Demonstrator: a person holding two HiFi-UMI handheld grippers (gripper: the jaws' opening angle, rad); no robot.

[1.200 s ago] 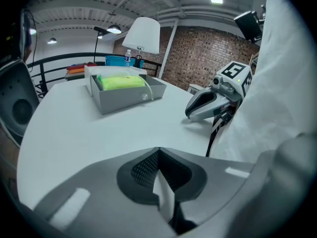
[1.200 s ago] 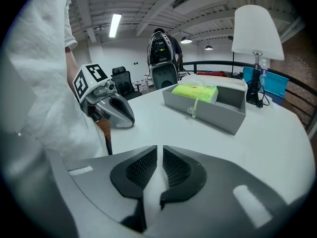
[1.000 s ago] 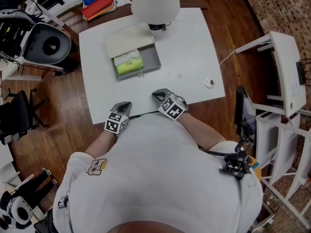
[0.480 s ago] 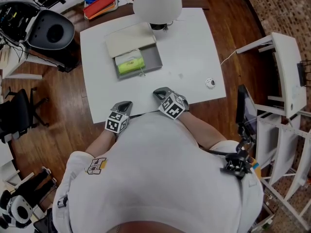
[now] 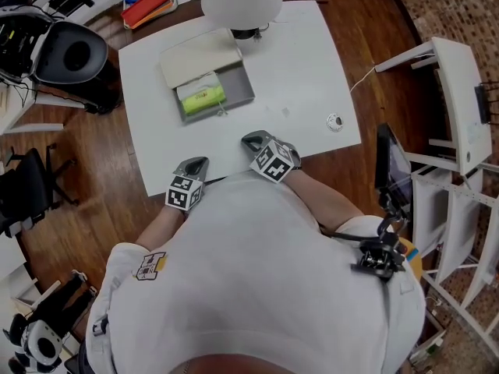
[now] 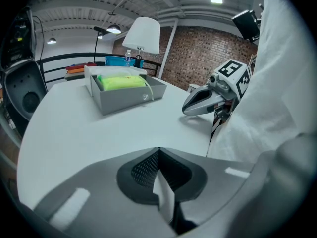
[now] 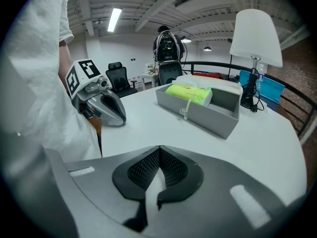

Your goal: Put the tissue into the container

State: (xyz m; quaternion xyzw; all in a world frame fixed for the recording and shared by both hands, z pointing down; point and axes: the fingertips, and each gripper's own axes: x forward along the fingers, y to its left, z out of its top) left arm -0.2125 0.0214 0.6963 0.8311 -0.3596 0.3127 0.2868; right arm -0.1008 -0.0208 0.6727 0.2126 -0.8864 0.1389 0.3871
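A green tissue pack (image 5: 200,97) lies inside the grey open container (image 5: 239,90) at the far side of the white table (image 5: 304,68); the pack (image 6: 120,82) and the container (image 6: 124,99) show in the left gripper view, and the pack (image 7: 189,93) in the container (image 7: 208,115) in the right gripper view. My left gripper (image 5: 193,166) sits shut and empty at the table's near edge. My right gripper (image 5: 254,140) rests shut and empty beside it, a little further in. Both are well short of the container. The jaws meet tip to tip in each gripper view.
A white lamp (image 5: 241,1) stands behind the container, its cable trailing off the right edge. A small round object (image 5: 334,121) lies near the table's right edge. A black chair (image 5: 70,53) stands at the left, a white rack (image 5: 456,100) at the right.
The view has shifted slightly, so the table and container sit higher and further left in the frame. Both grippers stay shut at the near edge.
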